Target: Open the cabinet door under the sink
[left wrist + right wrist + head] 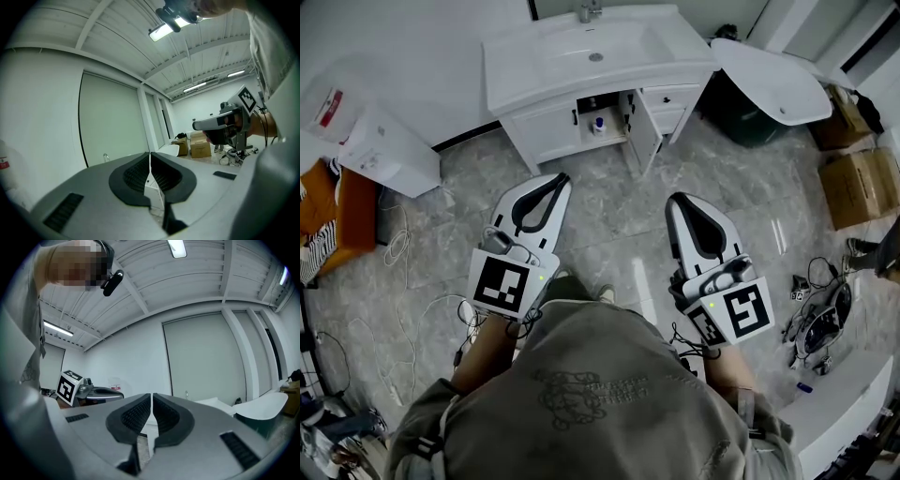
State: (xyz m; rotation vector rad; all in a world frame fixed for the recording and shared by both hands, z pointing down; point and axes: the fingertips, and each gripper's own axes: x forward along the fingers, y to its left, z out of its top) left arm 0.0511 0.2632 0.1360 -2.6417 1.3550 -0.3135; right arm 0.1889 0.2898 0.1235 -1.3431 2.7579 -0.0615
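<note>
The left tongs [560, 178] and the right tongs [680, 200] are both pressed together and hold nothing. They hang over the floor [600, 211], well apart from the white cabinet [539, 131] under the sink [516, 56]. One cabinet door [643, 133] already stands swung out (a little bottle [598, 123] shows inside). To open it wider, I think you should step close, spread one pair of tongs, pinch the door's edge and pull slowly.

Head view: steep down, sink cabinet [546, 122] well ahead. Gripper views: low, level, facing same cabinet.
</note>
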